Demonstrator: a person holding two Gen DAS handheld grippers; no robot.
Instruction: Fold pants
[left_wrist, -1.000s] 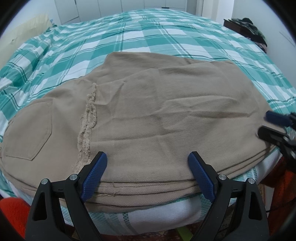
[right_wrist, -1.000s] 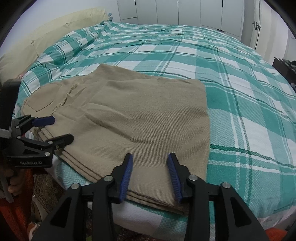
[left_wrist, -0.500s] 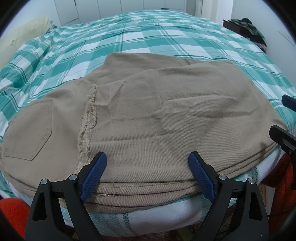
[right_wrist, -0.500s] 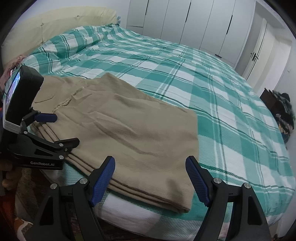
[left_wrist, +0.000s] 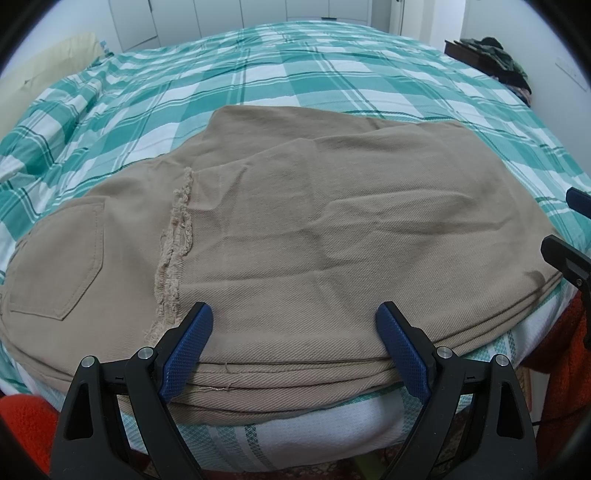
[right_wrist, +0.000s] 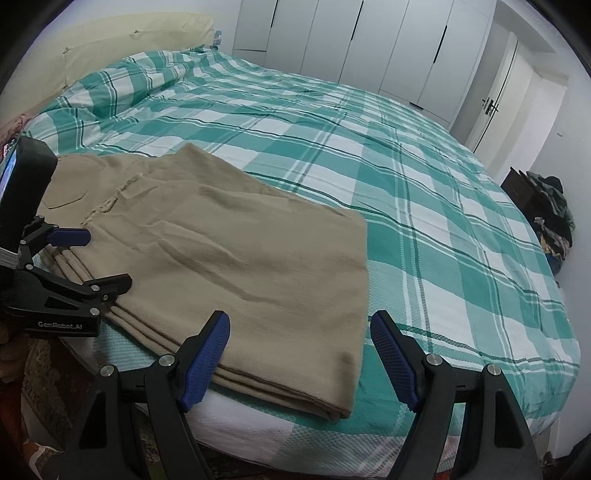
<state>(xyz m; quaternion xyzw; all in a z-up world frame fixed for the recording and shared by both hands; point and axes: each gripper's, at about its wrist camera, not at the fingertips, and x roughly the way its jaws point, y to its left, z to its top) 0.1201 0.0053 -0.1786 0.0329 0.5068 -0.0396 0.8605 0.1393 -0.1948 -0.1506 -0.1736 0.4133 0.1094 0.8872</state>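
Observation:
Tan pants (left_wrist: 314, 221) lie folded in several layers at the near edge of the bed, with a back pocket (left_wrist: 55, 266) on the left and a frayed hem (left_wrist: 177, 240) running across the top. My left gripper (left_wrist: 293, 310) hovers open over the stacked near edge, gripping nothing; in the right wrist view it (right_wrist: 109, 258) sits at the pants' left side. Over the right near corner of the pants (right_wrist: 240, 251), my right gripper (right_wrist: 301, 317) is open and empty. Only its fingertips show at the right rim of the left wrist view (left_wrist: 559, 218).
The bed (right_wrist: 443, 221) has a green and white checked cover and a pale pillow (right_wrist: 110, 40) at its head. White wardrobe doors (right_wrist: 369, 44) line the far wall. A pile of clothes (right_wrist: 550, 206) sits on a dark stand at the right. Orange cloth (left_wrist: 22, 417) is below the bed edge.
The right gripper's jaws spread wide off the pants' near edge, and it lifted and swung right. In the left wrist view its fingertips slid toward the right rim. The left gripper stayed put.

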